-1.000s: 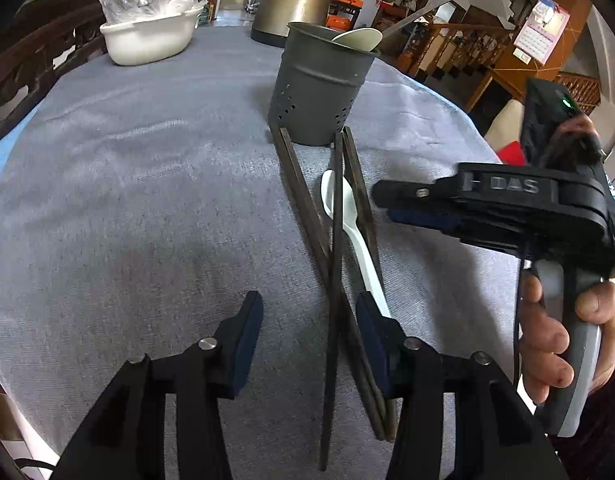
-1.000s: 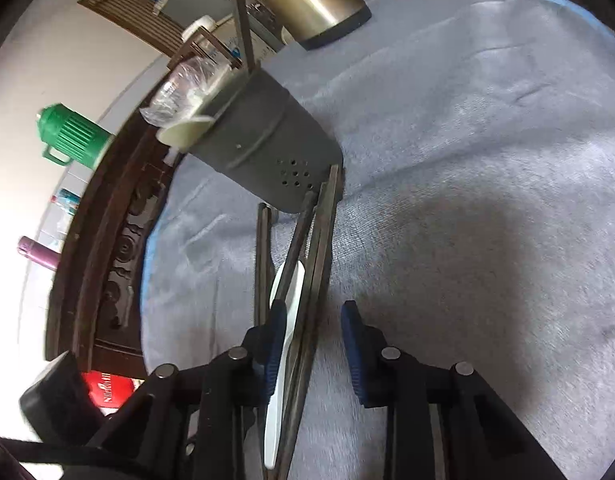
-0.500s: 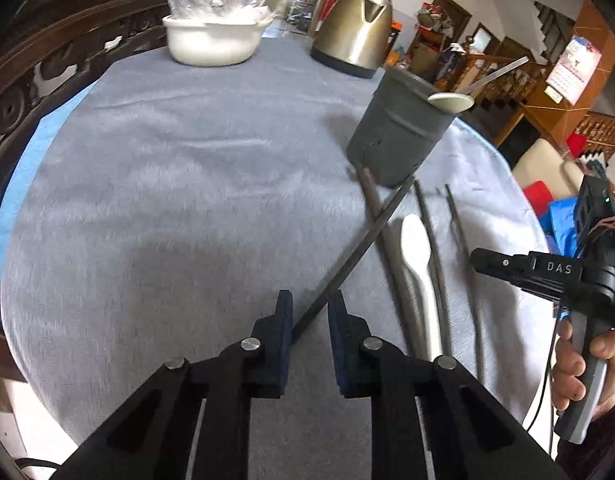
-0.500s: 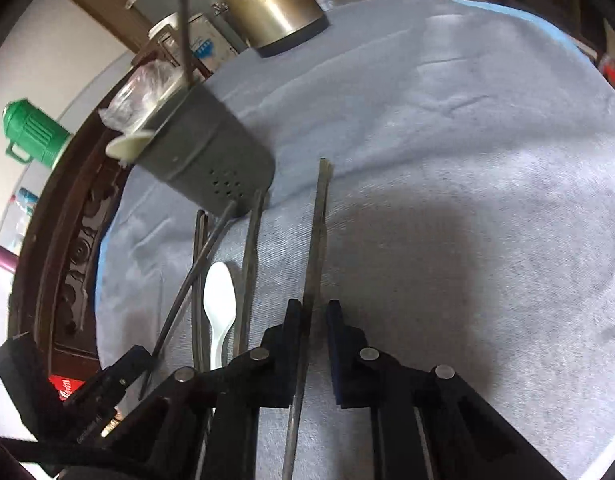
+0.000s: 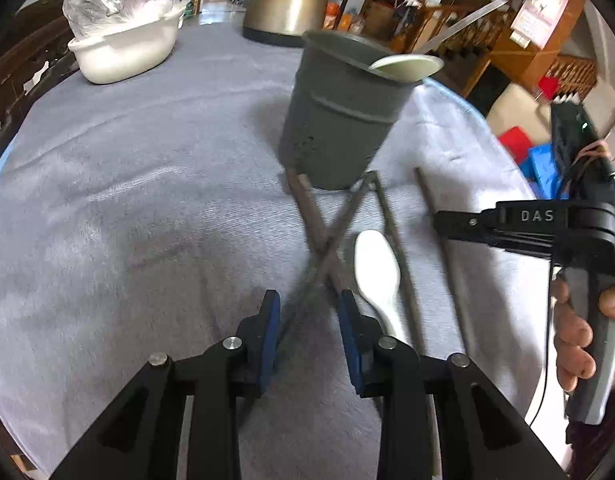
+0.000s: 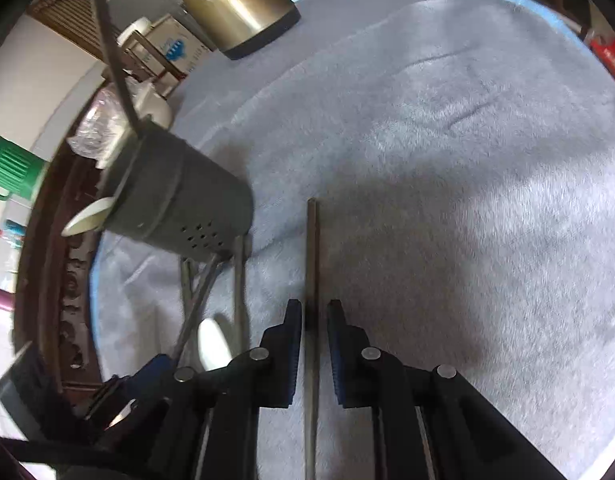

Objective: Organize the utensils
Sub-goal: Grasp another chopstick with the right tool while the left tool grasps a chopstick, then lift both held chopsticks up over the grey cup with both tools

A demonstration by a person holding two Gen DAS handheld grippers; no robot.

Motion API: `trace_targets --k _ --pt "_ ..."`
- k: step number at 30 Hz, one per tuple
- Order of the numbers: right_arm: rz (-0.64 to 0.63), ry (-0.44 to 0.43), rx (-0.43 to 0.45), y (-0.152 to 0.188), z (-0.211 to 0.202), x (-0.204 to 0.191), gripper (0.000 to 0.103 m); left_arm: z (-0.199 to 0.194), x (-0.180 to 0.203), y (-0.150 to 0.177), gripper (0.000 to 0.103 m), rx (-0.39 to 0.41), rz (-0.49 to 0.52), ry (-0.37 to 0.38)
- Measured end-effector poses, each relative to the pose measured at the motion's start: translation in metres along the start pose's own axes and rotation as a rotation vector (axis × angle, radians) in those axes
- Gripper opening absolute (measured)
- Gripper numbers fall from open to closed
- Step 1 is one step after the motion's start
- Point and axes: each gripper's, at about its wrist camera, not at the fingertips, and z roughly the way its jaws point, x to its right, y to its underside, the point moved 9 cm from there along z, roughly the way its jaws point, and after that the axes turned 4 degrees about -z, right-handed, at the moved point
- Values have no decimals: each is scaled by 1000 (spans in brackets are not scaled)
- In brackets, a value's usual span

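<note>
A grey perforated utensil cup [image 5: 339, 116] stands on the grey cloth and holds a white spoon [image 5: 407, 66] and a metal utensil; it also shows in the right wrist view [image 6: 179, 196]. Several dark chopsticks lie in front of it, two crossed [image 5: 327, 236], beside a white spoon [image 5: 377, 276]. My left gripper [image 5: 309, 320] is open around the crossed chopsticks. My right gripper [image 6: 311, 332] is open with a single dark chopstick [image 6: 312, 264] lying on the cloth between its fingers; the same gripper shows in the left wrist view [image 5: 507, 226].
A gold kettle [image 5: 287, 0] and a white bowl with a plastic bag [image 5: 123, 48] stand at the far side of the table. A green jug [image 6: 11, 168] stands beyond the table's dark wooden rail [image 6: 55, 280].
Both grippers have opened; each was shut on a chopstick half a second ago. The left's chopstick now lies crossed over another; the right's lies flat on the cloth.
</note>
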Motion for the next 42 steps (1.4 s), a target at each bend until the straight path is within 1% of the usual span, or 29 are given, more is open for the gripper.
trace_targets --k 1,3,6,7,9,10,11,15,17,19,20,21,22,23,27,28,29,30,31,32,33,35,36,39,40,42 --pt "-13 10 -2 -2 3 -2 15 3 -2 0 29 -11 -6 5" --pt "-65 43 8 -4 6 -9 14 3 -5 -3 17 -13 -17 6" --pt "-105 73 16 -3 6 -7 10 0 -8 -1 17 -19 -50 36" --pt "-113 71 17 -2 5 -6 9 -2 -10 1 17 -19 -58 40" --pt "-122 77 15 2 1 -2 9 -8 -15 6 16 -17 -109 64" --pt "-134 91 16 5 -2 0 9 -9 -17 6 15 -16 -129 77" --pt "-148 103 13 8 -4 2 9 -12 -21 9 9 -12 -161 85" --pt "-180 114 -37 22 -12 8 9 -21 -35 18 7 -11 -260 89" --pt "-159 104 -64 27 -15 11 10 -22 -36 19 7 -14 -269 83" --pt "-133 92 -81 27 -16 12 11 -25 -36 13 9 -8 -261 73" --pt "-127 94 -87 25 -15 13 11 -25 -36 6 13 -6 -260 63" --pt "-118 95 -92 23 -15 13 11 -25 -37 2 26 -8 -263 59" --pt "-111 95 -95 22 -15 14 11 -24 -38 -3 35 -17 -267 56" --pt "-102 97 -98 19 -14 15 11 -22 -39 -7 50 -30 -269 53" --pt "-102 109 -98 8 -10 14 11 -11 -43 -18 51 -55 -262 26" --pt "-110 115 -93 6 -10 13 11 -8 -44 -20 50 -64 -258 9" --pt "-118 117 -90 4 -9 11 11 -7 -45 -22 46 -60 -252 -5" --pt "-131 120 -86 2 -7 9 11 -6 -44 -24 34 -57 -241 -16" --pt "-150 126 -82 1 -7 8 10 -5 -45 -24 28 -64 -234 -20" --pt "-166 133 -79 1 -7 6 10 -5 -47 -25 19 -58 -230 -36" --pt "-179 137 -73 1 -6 5 9 -5 -49 -26 13 -54 -226 -43" --pt "-207 151 -59 1 -6 3 8 -6 -53 -27 8 -46 -219 -38" --pt "-207 149 -53 3 -5 0 7 -7 -54 -27 7 -41 -219 -35" --pt "-190 120 -26 5 -6 3 6 -12 -58 -29 7 -26 -222 -29" --pt "-192 95 -6 4 -12 0 6 -18 -60 -29 7 -12 -223 -23" --pt "-201 72 23 7 -25 -4 6 -32 -60 -31 7 25 -227 -20"
